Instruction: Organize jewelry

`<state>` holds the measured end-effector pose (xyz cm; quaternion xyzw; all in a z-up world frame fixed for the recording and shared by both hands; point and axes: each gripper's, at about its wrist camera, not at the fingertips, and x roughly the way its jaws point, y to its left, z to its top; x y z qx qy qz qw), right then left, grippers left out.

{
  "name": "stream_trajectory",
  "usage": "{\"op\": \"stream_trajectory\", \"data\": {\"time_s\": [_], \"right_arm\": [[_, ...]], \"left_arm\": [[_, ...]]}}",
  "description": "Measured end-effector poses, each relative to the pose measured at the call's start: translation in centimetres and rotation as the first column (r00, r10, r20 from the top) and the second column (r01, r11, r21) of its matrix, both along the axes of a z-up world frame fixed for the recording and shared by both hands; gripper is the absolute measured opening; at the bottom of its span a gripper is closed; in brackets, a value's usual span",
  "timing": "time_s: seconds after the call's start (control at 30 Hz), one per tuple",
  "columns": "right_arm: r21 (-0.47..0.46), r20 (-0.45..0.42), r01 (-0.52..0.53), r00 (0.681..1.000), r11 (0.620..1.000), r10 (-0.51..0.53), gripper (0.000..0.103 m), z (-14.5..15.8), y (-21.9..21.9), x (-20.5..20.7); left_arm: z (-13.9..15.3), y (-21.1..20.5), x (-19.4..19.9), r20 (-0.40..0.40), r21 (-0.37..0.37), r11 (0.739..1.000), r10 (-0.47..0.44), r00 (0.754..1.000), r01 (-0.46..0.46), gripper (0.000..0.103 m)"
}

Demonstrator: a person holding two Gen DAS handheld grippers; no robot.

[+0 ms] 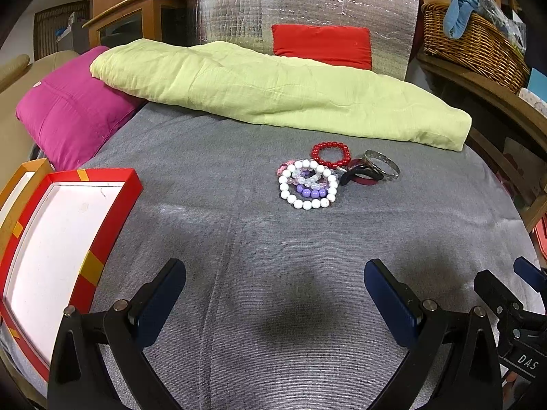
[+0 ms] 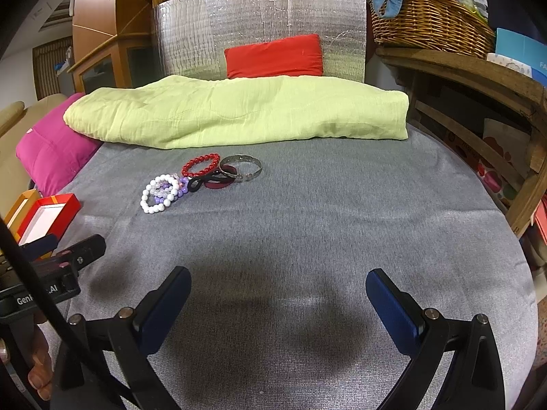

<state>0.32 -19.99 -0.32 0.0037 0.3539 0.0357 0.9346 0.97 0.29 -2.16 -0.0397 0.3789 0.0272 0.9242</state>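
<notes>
Both grippers hover low over the grey cloth (image 1: 259, 239), side by side, nothing between their fingers.

Left gripper (image 1: 275, 290): jaws spread wide, empty. Blue pads (image 1: 160, 302) face each other across bare cloth.

Right gripper (image 2: 278, 299): same, released and empty. From the left wrist view I see its tip at the far right edge; from the right wrist view the left one shows at the left edge, with fingertips of a hand (image 2: 39, 372) below it.

Jewelry sits in one cluster ahead of both grippers, well apart from them:
- white bead bracelet (image 1: 287, 191), nearest, lying flat
- purple beads (image 1: 311, 192) and clear pinkish beads (image 1: 307, 179) inside and under the white ring, overlapping
- red bead bracelet (image 1: 331, 147) just behind, touching the pile
- silver bangle (image 1: 384, 160) to the right, tilted, leaning on a maroon bangle (image 1: 362, 181)
- black band (image 1: 359, 172) draped across the maroon one

Red box (image 1: 116, 225), open, white inside, lies at the left edge of the cloth, beside the left gripper. An orange box (image 1: 25, 167) sits tucked behind it.

Behind the pile: folded green blanket (image 1: 273, 92) across the cloth, pink pillow (image 1: 68, 109) under its left end, red cushion (image 1: 321, 44) against a silver foil panel (image 1: 307, 3). Wicker basket (image 1: 475, 44) on a wooden shelf at right.
</notes>
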Motion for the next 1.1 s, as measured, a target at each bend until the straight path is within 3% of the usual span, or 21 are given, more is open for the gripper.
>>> {"op": "stream_trajectory", "data": {"time_s": [0.3,0.6,0.67,0.8,0.9,0.97,1.03,1.1], "right_arm": [[0.038,-0.015,-0.005,1.000,0.999,0.005,0.103,0.2,-0.4,0.2],[0.127,-0.063,-0.013,0.998,0.992,0.022,0.103,0.1,-1.3,0.7],[0.147,-0.066,-0.010,0.998,0.989,0.020,0.103,0.1,-1.6,0.8],[0.186,-0.084,0.001,0.996,0.983,0.015,0.103,-0.1,-2.2,1.3],[0.213,-0.105,0.012,0.994,0.977,0.011,0.103,-0.4,-2.7,1.7],[0.226,-0.119,0.019,0.993,0.974,0.008,0.103,-0.7,-2.9,2.0],[0.230,-0.129,0.025,0.992,0.973,0.005,0.103,-0.9,-3.0,2.2],[0.235,-0.134,0.029,0.991,0.972,0.002,0.103,-1.0,-3.2,2.4]], "left_arm": [[-0.5,4.1,0.7,-0.040,-0.129,0.985,0.114,0.993,-0.118,0.103],[-0.2,1.9,5.7,-0.103,-0.061,0.997,0.040,0.994,-0.047,0.101],[-0.5,1.5,7.6,-0.137,-0.059,0.997,0.033,0.990,-0.041,0.090],[-1.5,0.7,10.8,-0.190,-0.058,0.997,0.030,0.981,-0.042,0.083],[-2.7,0.1,12.7,-0.236,-0.063,0.997,0.022,0.971,-0.038,0.055],[-3.4,0.3,13.5,-0.249,-0.104,0.994,0.019,0.968,-0.046,0.029],[-3.7,0.1,13.8,-0.253,-0.074,0.996,0.034,0.967,-0.055,0.010],[-3.2,0.3,13.0,-0.230,-0.089,0.996,0.009,0.973,-0.030,0.009]]}}
